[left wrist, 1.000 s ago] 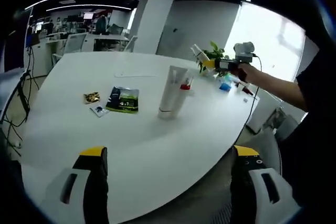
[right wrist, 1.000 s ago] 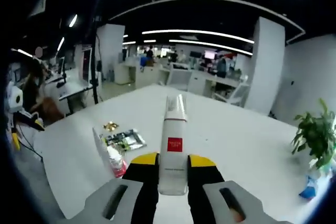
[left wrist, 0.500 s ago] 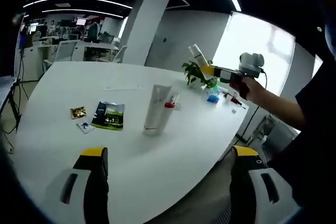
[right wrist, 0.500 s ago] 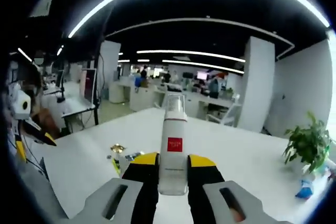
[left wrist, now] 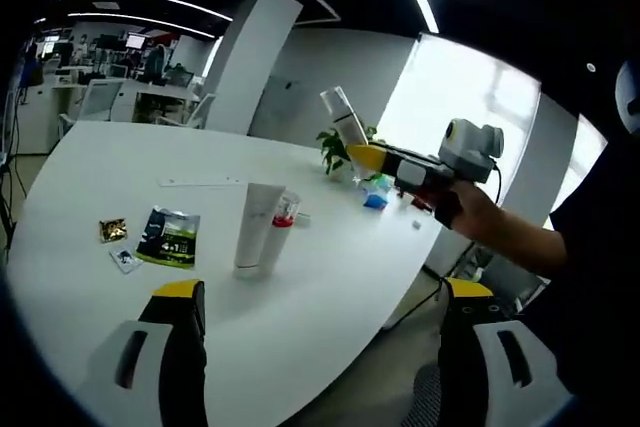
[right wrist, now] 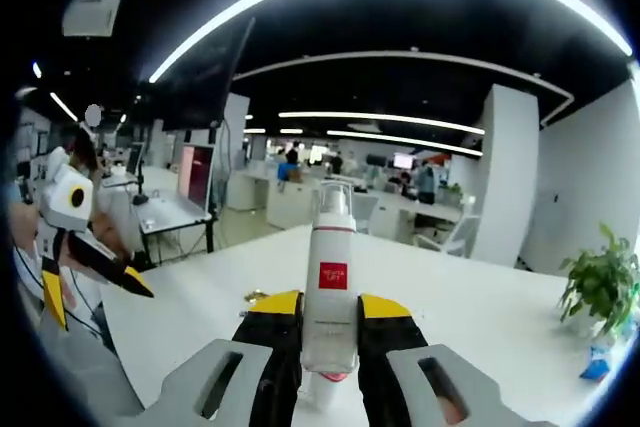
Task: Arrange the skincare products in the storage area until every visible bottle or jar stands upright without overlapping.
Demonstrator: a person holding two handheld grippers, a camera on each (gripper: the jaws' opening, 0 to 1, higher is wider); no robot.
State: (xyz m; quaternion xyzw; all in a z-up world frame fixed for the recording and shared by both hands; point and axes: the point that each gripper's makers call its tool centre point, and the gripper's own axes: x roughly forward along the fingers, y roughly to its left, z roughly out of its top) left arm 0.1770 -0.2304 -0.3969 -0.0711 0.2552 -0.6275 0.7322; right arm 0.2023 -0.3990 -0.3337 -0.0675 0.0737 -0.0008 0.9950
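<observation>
Two grippers are seen. The right gripper [right wrist: 329,319] is clenched on a white pump bottle [right wrist: 331,292] with a red square label, the yellow-tipped jaws pressed against both its sides at lower centre of the right gripper view. In the left gripper view this gripper [left wrist: 362,155] is held out at right of centre by a hand [left wrist: 467,221] on a dark-sleeved arm reaching in from the right edge, and the bottle [left wrist: 341,119] is carried above the bench, clear of it, its long axis tilted with the cap toward the upper left of the frame. The left gripper [left wrist: 318,299] is released, its jaws set wide apart at the bottom of its own view with nothing between them; it is also visible at the left edge of the right gripper view [right wrist: 95,269].

The white bench [left wrist: 90,167] is round-edged. On it, at centre left, a white tube [left wrist: 254,230] is stood upright on its cap, touching a smaller red-capped item [left wrist: 282,223]. Further left lie a green sachet [left wrist: 169,238], a gold packet [left wrist: 112,229] and a small card [left wrist: 124,258]. A potted plant [left wrist: 331,144] and a blue object [left wrist: 375,195] are seen at the far edge. An open office with desks, a white column, ceiling light strips and a bright window surrounds it.
</observation>
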